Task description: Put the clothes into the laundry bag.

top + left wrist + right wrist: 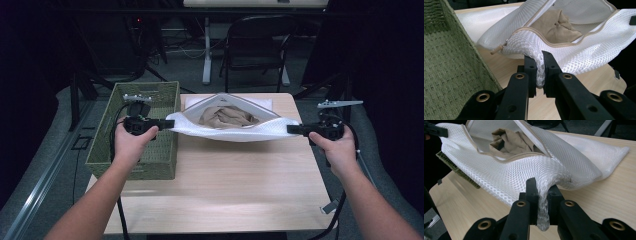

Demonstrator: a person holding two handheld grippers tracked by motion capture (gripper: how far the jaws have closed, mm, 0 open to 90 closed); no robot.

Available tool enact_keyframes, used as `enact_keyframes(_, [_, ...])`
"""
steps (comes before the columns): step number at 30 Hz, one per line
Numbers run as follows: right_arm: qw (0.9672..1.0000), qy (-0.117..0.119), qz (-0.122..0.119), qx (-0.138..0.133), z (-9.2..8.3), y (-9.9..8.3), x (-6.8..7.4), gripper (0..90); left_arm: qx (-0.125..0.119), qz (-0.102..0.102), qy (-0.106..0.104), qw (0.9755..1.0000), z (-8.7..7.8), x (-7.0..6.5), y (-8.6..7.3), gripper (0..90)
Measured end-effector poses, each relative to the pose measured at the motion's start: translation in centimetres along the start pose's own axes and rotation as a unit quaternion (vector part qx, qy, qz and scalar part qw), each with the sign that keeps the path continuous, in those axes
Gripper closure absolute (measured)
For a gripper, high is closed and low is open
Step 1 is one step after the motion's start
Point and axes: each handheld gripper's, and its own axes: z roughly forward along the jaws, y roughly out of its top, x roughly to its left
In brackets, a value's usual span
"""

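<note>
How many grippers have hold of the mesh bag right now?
2. The left gripper pinches the mesh bag at its end beside the green basket; the right gripper pinches the opposite end, stretching it above the table.

Dim room, grey floor (190,70); black folding chair (255,45) behind light wood table (225,185); white table leg (206,50).

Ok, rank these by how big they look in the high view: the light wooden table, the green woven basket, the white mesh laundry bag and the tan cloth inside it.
1. Light wooden table, clearly largest.
2 and 3. Green woven basket and white mesh laundry bag: too close to rank; the bag is held up nearer the camera.
4. Tan cloth, smallest, partly hidden by the bag.
</note>
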Motion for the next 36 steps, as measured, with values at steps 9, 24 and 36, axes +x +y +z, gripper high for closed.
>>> enact_keyframes(9, [1.0000,-0.004,-0.004,0.002,0.0,0.3,0.1,83.2,0.000,0.001,-0.002,1.0000,-0.1,0.0,0.3,84.3])
enact_keyframes(24, [0.9999,-0.015,-0.005,-0.003,0.0,1.4,-0.1,83.2,-0.009,-0.001,0.001,1.0000,-0.3,0.1,1.7,84.4])
enact_keyframes(36, [0.9994,-0.027,-0.016,-0.012,-0.6,3.4,-0.1,83.2,-0.031,0.003,-0.001,0.9995,-1.6,-0.1,3.5,84.7])
